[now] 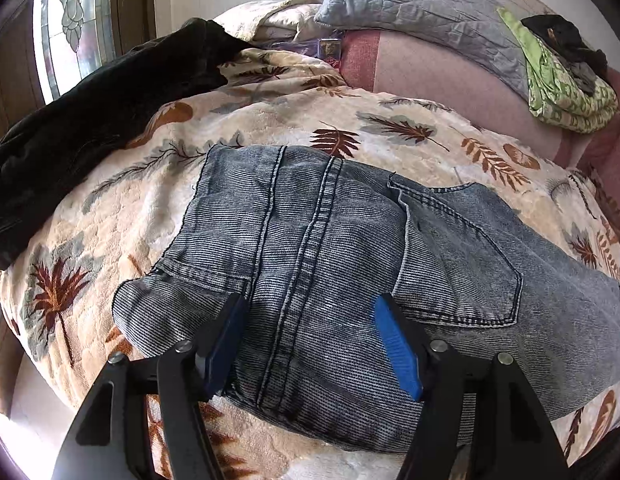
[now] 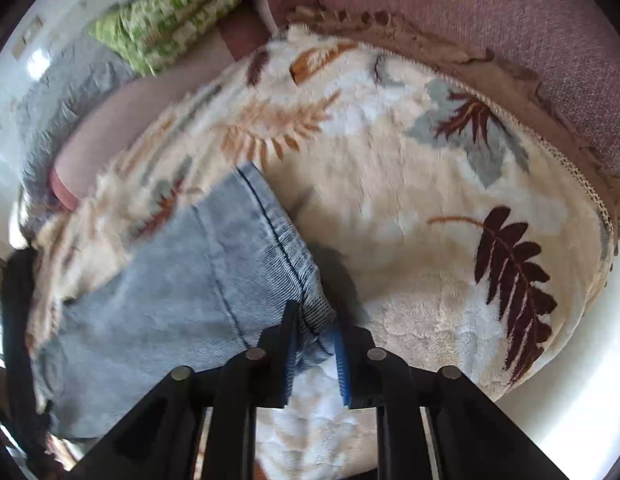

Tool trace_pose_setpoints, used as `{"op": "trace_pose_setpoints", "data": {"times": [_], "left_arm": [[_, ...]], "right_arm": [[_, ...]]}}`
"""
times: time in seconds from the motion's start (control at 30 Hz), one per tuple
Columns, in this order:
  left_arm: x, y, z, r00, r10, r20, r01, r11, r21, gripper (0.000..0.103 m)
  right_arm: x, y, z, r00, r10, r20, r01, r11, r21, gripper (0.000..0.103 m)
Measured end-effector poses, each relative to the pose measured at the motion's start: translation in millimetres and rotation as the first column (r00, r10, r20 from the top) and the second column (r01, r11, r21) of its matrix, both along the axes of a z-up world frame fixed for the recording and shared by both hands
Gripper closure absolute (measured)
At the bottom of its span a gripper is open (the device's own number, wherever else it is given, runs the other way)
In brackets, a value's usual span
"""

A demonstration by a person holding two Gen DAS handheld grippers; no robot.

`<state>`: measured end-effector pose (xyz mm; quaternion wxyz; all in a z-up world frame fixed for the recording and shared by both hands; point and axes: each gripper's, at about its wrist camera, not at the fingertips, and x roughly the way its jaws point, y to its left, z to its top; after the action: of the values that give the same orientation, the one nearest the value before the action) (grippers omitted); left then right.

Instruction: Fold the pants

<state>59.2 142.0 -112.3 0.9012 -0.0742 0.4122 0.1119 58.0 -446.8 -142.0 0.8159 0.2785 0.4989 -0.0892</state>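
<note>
Faded blue denim pants laid folded at frame centre on cream leaf-patterned fleece blanket, left gripper fingers held apart above the seam, right gripper fingers clamped on pants' hem corner, lower centre.

A leaf-print fleece blanket covers the bed, with folded jeans and a dark garment lying on it.

Left wrist view: set low over the bed, faced along the left claw across the pants toward the pillow.
Right wrist view: held closer, tilted, motion-blurred, faced along the right claw.
Shared: pants, leaf-print blanket, green cloth.
</note>
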Motion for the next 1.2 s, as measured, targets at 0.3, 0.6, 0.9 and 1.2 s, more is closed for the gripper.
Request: {"op": "trace_pose_setpoints", "data": {"times": [0.3,0.6,0.9,1.2], "left_arm": [[-3,3,-2,0.999,-0.009,0.035,0.01,1.0,-0.012,0.033],[-6,3,-2,0.998,-0.012,0.06,0.013,1.0,-0.021,0.032],[-6,0,-1,0.998,-0.012,0.059,0.012,1.0,-0.005,0.031],[-6,1,10,0.998,-0.002,0.058,0.003,1.0,-0.008,0.03]], "right_arm": [[-51,-38,-2,0.979,-0.197,0.045,0.158,0.885,0.438,0.027],[-28,-30,-28,0.971,-0.241,0.014,0.203,0.848,0.489,0.049],[-22,-14,51,0.98,-0.06,0.189,0.025,0.983,0.185,0.086],[-21,-20,-3,0.999,0.012,0.032,-0.019,0.977,0.212,0.059]]}}
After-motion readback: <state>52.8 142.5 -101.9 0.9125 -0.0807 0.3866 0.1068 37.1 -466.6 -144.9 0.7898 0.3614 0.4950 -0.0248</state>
